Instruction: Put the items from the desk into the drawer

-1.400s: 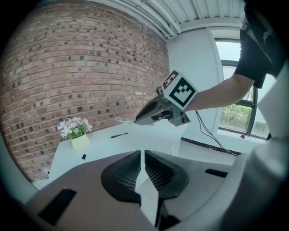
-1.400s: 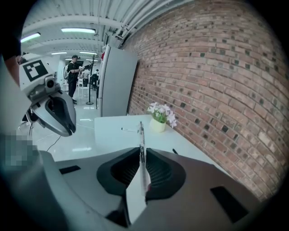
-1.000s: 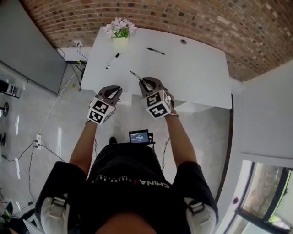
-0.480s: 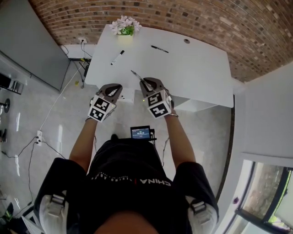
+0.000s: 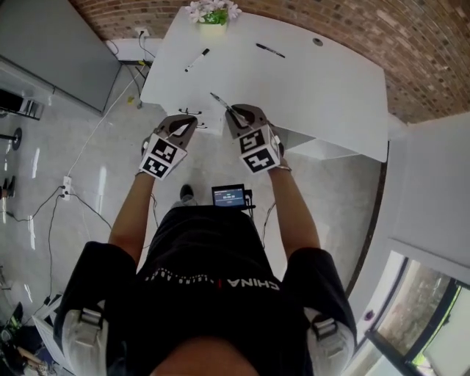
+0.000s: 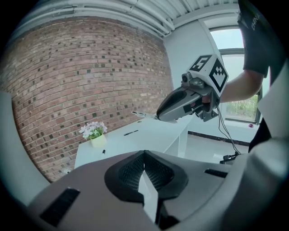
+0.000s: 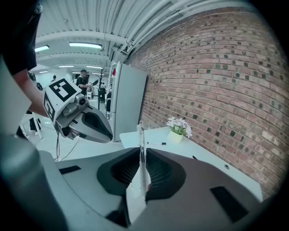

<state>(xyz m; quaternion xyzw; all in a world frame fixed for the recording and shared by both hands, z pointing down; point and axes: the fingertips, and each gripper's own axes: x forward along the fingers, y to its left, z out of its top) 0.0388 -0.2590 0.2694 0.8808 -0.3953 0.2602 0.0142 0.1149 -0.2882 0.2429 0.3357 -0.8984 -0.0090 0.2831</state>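
Standing over a small lit screen (image 5: 230, 195) on the floor, the person holds both tools out at the near edge of the white counter (image 5: 316, 95). The left hand-held gripper (image 5: 187, 121) hangs just short of that edge, off the counter's left front corner; its own view shows the two jaws pressed together with nothing between them. Just beside it, the right hand-held gripper (image 5: 233, 114) is clamped narrow on a slim clear pen (image 5: 220, 102). The pen (image 7: 141, 140) is pinched near its lower end, and its free end sticks out past the jaw tips, up and away over the counter's front edge. From the left gripper view, that pen (image 6: 143, 114) juts from the nose of the right hand-held gripper (image 6: 158, 116), which is raised clear of the surface.

Farther back on the counter, well apart from both tools, a black-and-white marker (image 5: 197, 59) lies to the left and a black pen (image 5: 270, 50) lies toward the middle, each flat on the surface. A small pot of pale flowers (image 5: 213, 13) stands at the far edge, near the marker. Behind the counter rises a red brick wall (image 5: 411, 44).
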